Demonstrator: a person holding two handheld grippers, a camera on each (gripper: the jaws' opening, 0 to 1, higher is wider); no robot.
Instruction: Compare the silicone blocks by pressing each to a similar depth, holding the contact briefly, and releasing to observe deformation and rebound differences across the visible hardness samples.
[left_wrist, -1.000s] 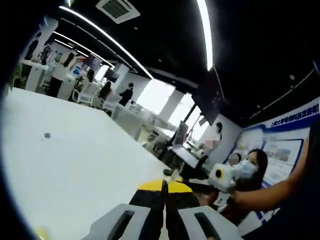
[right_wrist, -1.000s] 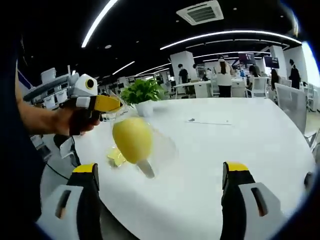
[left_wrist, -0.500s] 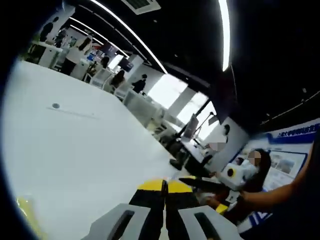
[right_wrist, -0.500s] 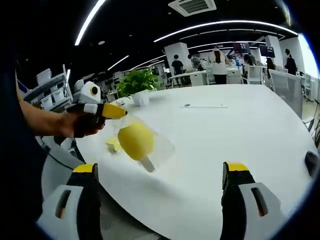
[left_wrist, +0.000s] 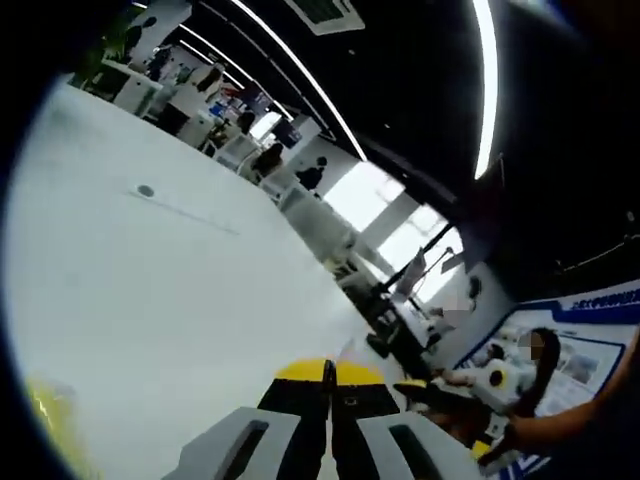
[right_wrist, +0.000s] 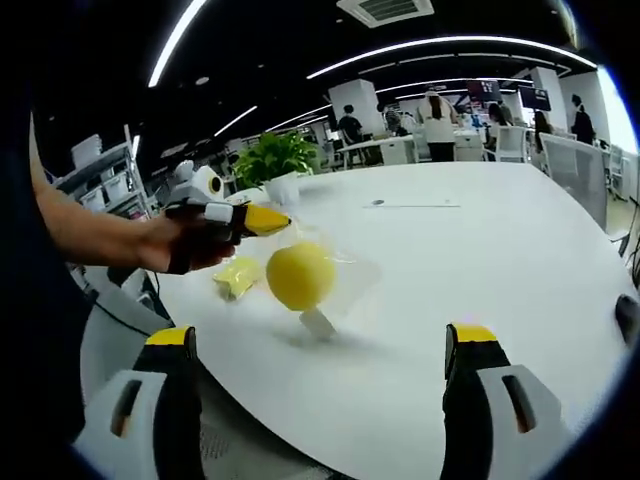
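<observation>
Since the earlier frame, left gripper (right_wrist: 265, 219) with its bag (right_wrist: 320, 275) has swung from the left toward centre of the right gripper view; yellow ball (right_wrist: 300, 276) now hangs mid-frame above the table (right_wrist: 480, 260). Left jaws pressed together, pinching the clear bag's top edge. Ball inside the bag, a pale tab below it, shadow on the table beneath. Second yellow piece (right_wrist: 238, 274) lies on the table, left of the ball. Right gripper (right_wrist: 325, 400) jaws spread wide at bottom of frame, holding nothing. Potted plant (right_wrist: 274, 160) upper left, at the table's far edge. Left gripper view: closed yellow tips (left_wrist: 327, 372) bottom centre, right gripper (left_wrist: 450, 395) at lower right.
</observation>
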